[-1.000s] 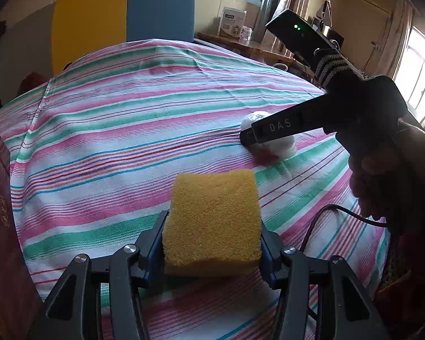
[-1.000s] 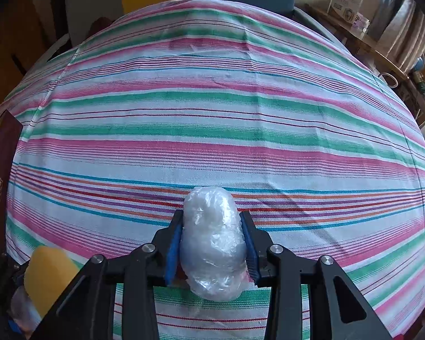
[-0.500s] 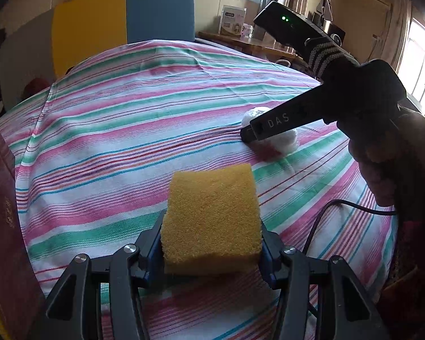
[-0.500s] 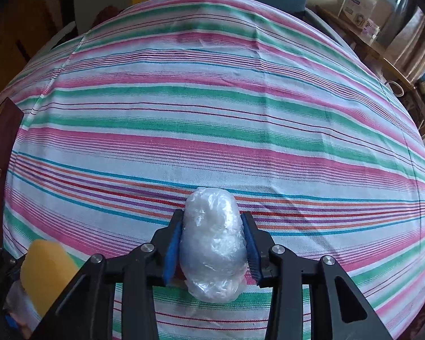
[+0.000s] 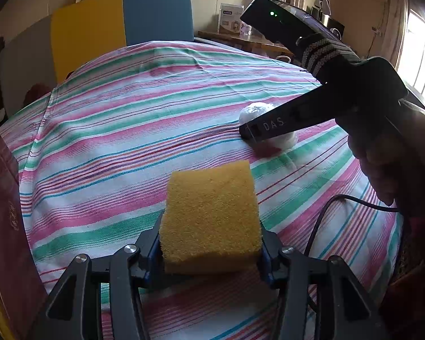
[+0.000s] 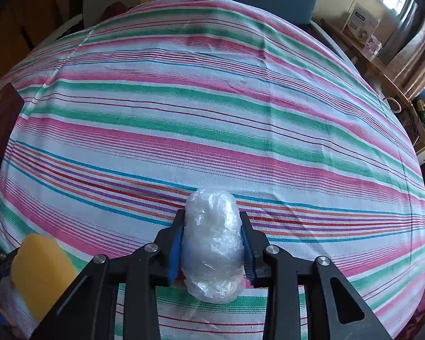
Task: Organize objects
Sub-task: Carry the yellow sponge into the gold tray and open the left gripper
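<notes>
Left wrist view: your left gripper (image 5: pixel 209 250) sits at lower centre, its jaws closed partway onto a yellow sponge (image 5: pixel 211 221), blue pads pressing both flanks; they have just been closing a little, with the sponge between them. The sponge stands above the striped cloth (image 5: pixel 127 147) covering the table. At right of frame your right gripper (image 5: pixel 272 126) reaches down over a white plastic-wrapped bundle (image 5: pixel 255 110), held by your hand (image 5: pixel 388 164). A dark red box (image 5: pixel 2 226) occupies the left edge. Right wrist view: the right gripper (image 6: pixel 212 248) holds the bundle (image 6: pixel 212 243) at lower centre, jaws nearly closed and just tightened, pads dimpling the wrap. The sponge (image 6: pixel 41 269) shows at lower left. Judgement: both items are gripped, and whether either is clear of the cloth cannot be told. No destination is evident; the box at left is a possible one. Keep the squeeze light, since sponge and wrap both deform, lift straight, and keep the two grippers apart.
</notes>
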The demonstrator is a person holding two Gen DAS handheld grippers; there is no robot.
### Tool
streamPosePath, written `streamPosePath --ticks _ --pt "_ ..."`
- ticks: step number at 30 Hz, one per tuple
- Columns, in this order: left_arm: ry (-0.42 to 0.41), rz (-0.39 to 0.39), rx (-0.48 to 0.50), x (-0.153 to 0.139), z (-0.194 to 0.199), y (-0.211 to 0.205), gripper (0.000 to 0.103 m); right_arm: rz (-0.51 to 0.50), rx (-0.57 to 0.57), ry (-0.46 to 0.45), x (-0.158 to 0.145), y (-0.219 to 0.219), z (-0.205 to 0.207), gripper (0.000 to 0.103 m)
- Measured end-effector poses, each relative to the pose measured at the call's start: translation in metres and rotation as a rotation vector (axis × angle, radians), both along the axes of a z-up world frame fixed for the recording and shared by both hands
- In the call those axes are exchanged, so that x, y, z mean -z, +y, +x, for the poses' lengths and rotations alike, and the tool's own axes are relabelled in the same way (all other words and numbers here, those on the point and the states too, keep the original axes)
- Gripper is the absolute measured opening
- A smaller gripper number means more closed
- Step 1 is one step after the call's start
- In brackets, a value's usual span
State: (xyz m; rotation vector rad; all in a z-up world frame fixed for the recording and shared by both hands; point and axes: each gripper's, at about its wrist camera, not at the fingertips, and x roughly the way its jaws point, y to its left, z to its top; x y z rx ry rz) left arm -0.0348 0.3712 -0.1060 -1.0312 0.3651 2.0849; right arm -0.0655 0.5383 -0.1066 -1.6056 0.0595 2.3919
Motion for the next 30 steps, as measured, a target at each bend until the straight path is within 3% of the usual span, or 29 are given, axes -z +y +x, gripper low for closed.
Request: streamPosePath --ticks 5,7,13,20,25,30 --pt "-0.014 -0.026 -0.013 -0.005 0.002 0.000 0.053 -0.030 0.015 0.003 0.000 0.001 0.007 0.036" --pt "-0.049 0.002 -0.021 -0.012 0.003 -0.006 0.053 -0.027 0.012 0.002 -0.001 0.000 0.009 0.036" --pt "-0.037 0.121 -0.037 -0.063 0.006 -0.034 0.053 0.008 -0.010 0.001 0.002 -0.002 0.003 0.035" --pt "-0.109 0.235 -0.256 -0.100 -0.048 -0.114 0.053 0.034 -0.016 0.002 0.002 -0.005 0.002 0.035" --pt "-0.134 0.206 -0.437 -0.085 -0.100 -0.167 0.053 0.043 -0.017 0.002 0.002 -0.007 0.004 0.035" --pt "-0.173 0.143 -0.528 -0.054 -0.141 -0.193 0.053 0.057 -0.023 0.001 0.001 -0.009 0.005 0.036"
